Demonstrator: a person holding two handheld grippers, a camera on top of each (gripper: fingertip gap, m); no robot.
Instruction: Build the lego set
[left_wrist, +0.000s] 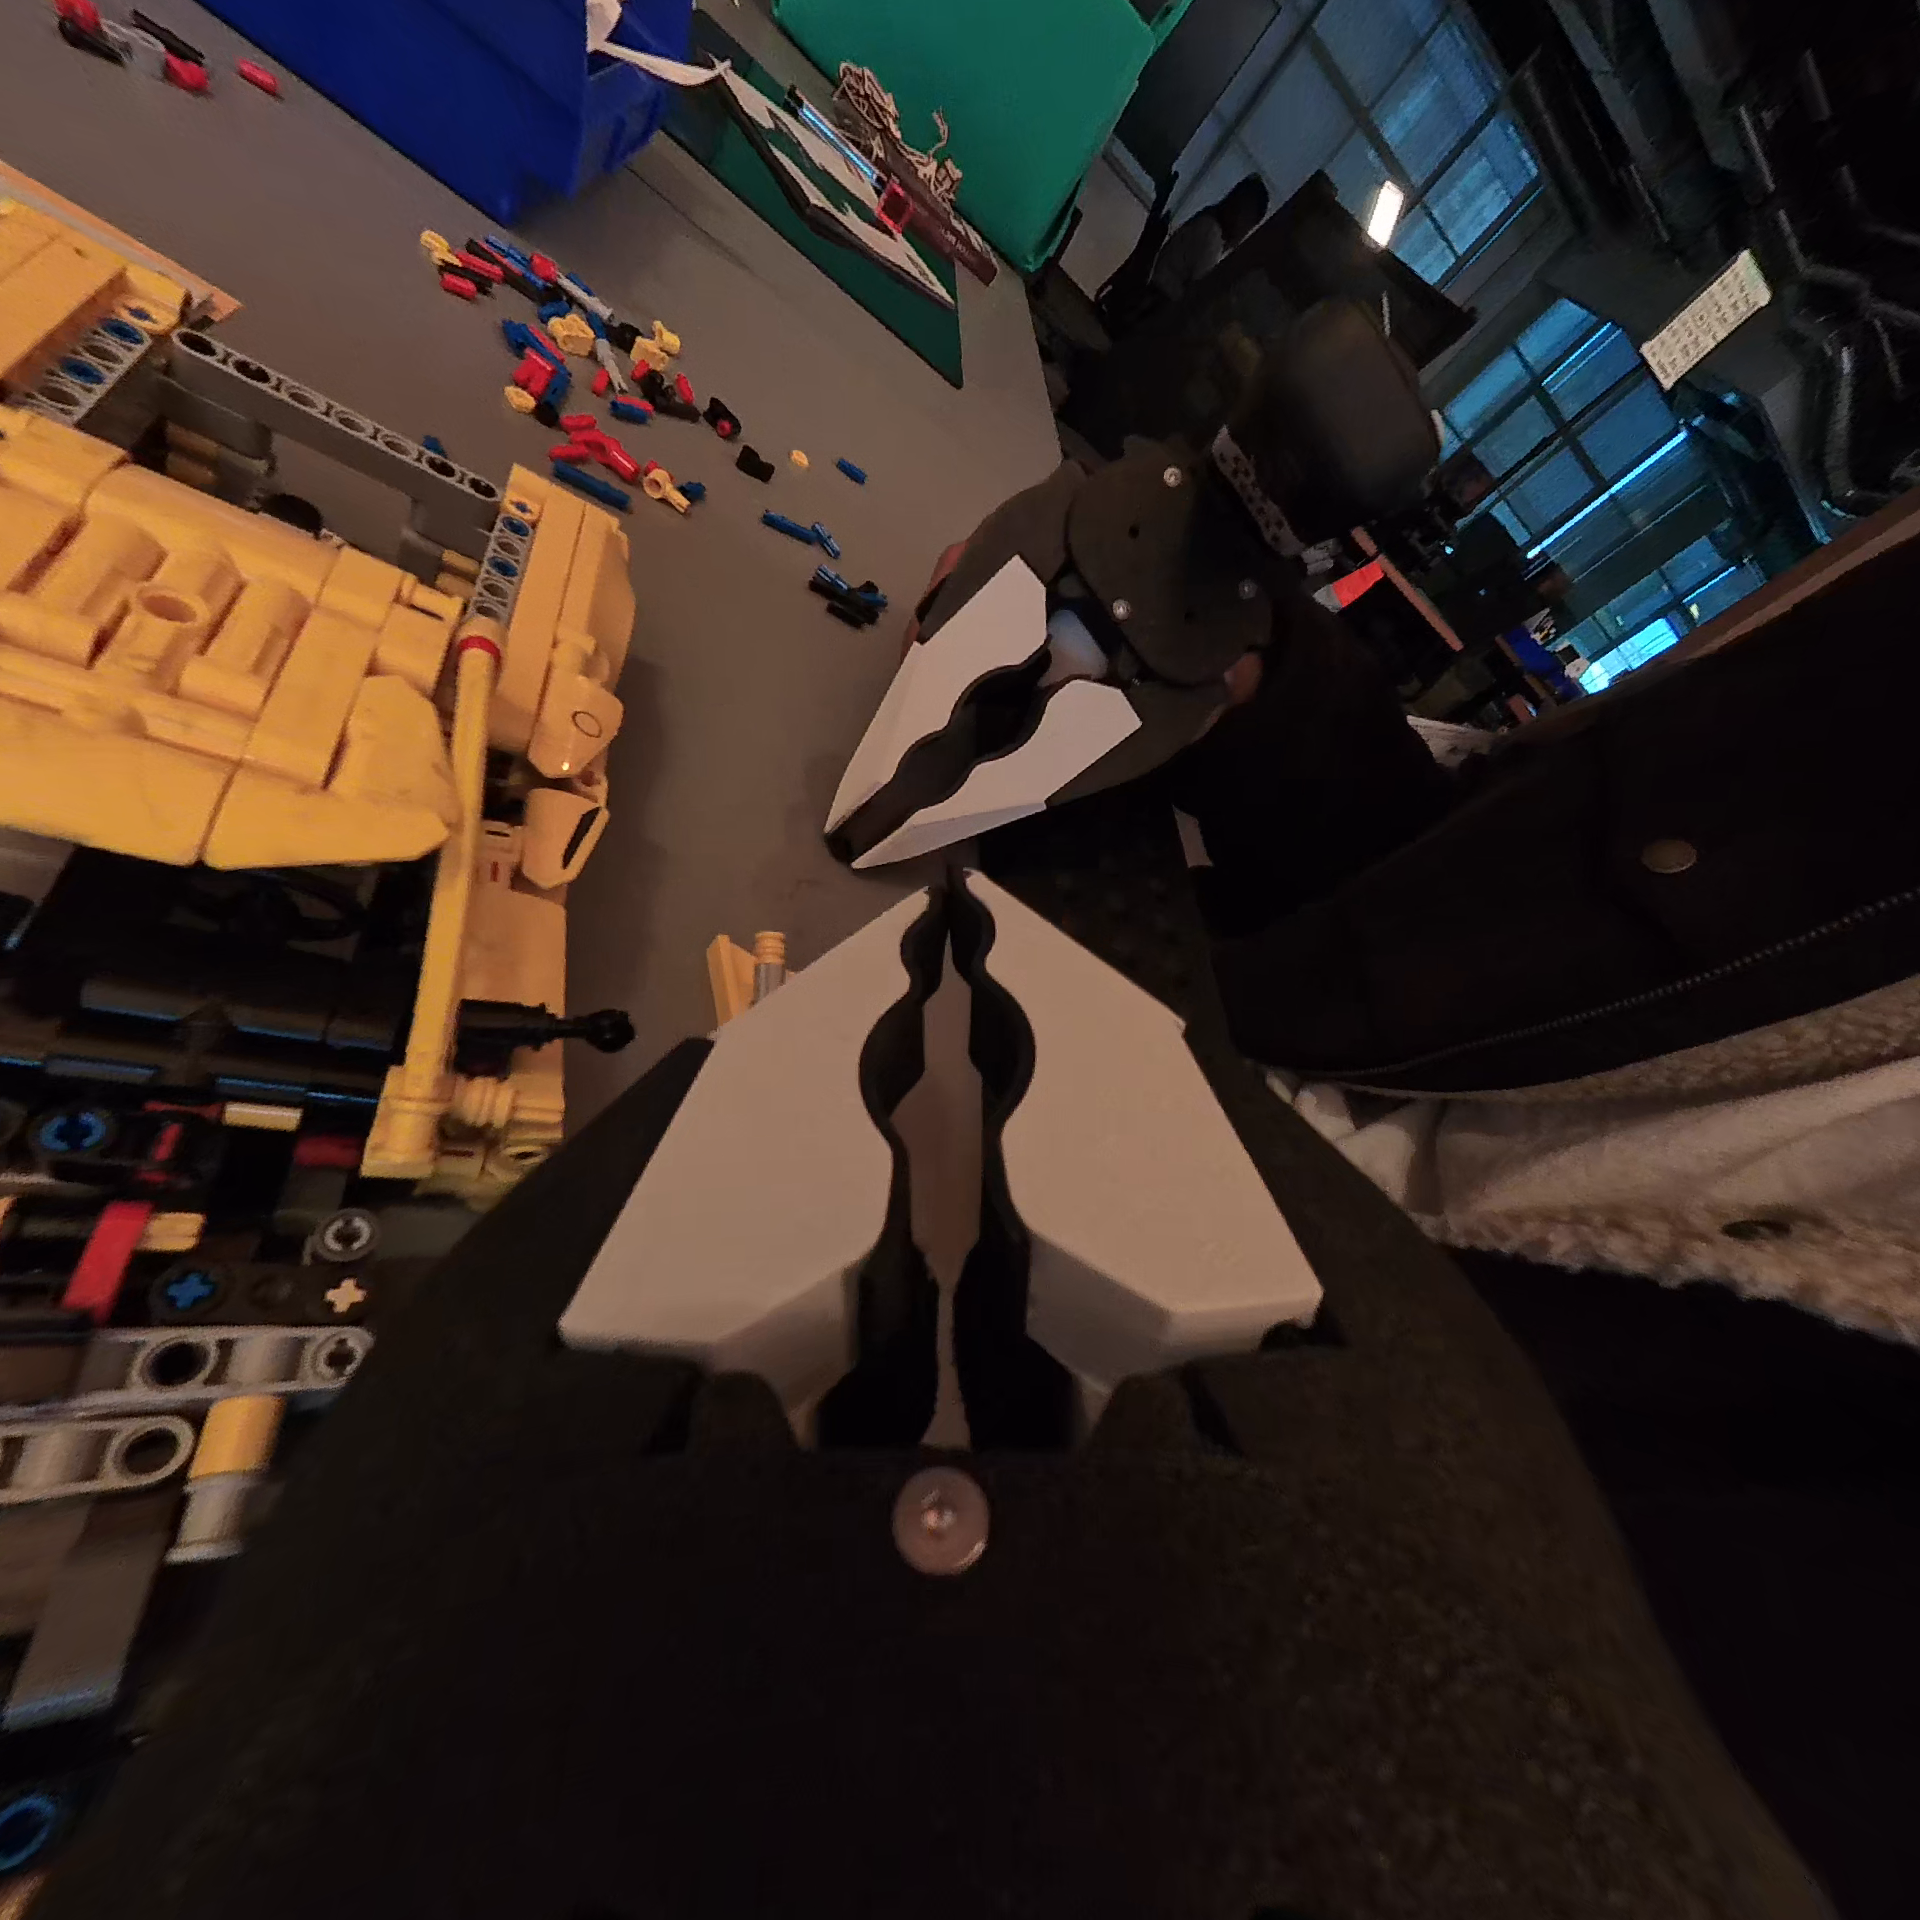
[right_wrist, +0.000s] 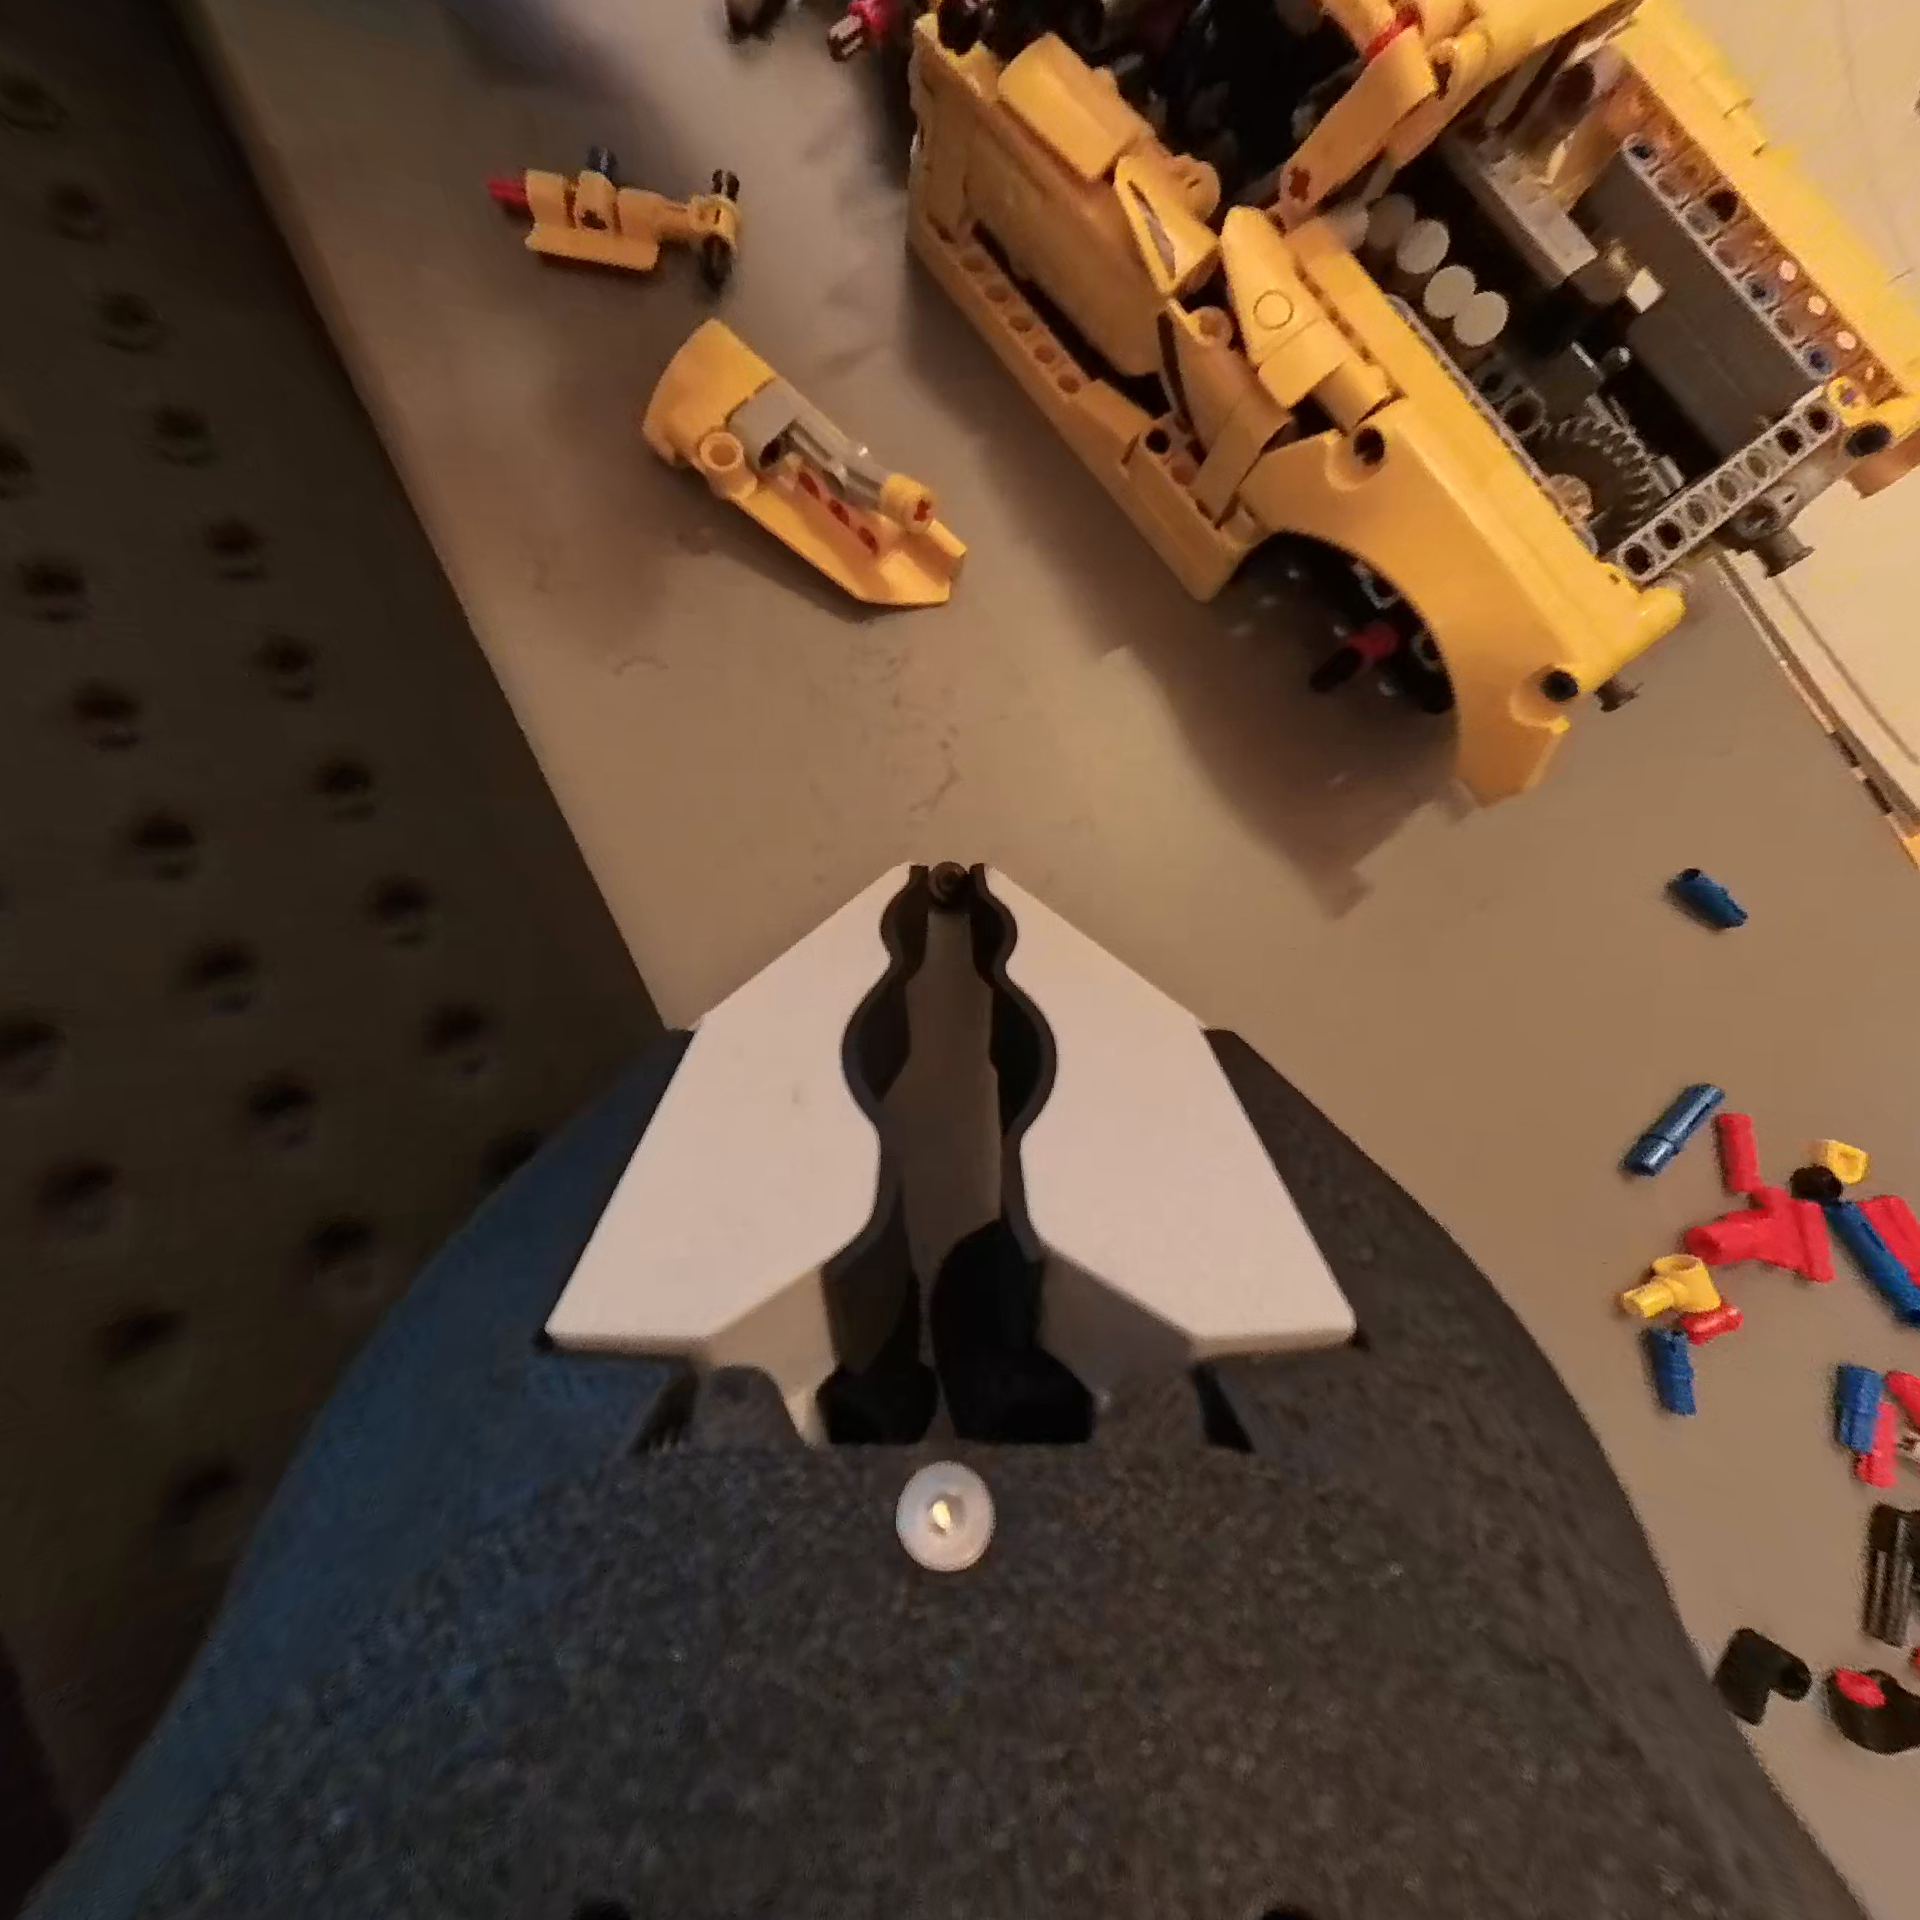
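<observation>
R gripper (right_wrist: 943, 871): jaws clenched on a small black pin (right_wrist: 948, 875) at the very tips, held over bare desk (right_wrist: 831, 727), prob. so it can be lined up before fitting.
L gripper (left_wrist: 951, 894): jaws pressed together, nothing visible between them; tip near R gripper's tip, maybe to help steady or take the pin.
Yellow lego model (right_wrist: 1351, 364): on desk, just ahead of both.
Sub-assemblies: yellow panel piece (right_wrist: 800, 478) & smaller yellow bit (right_wrist: 623, 213) beside the model, within reach.
Loose parts (left_wrist: 582, 364): red/blue/black/yellow pile, spread out for picking.
</observation>
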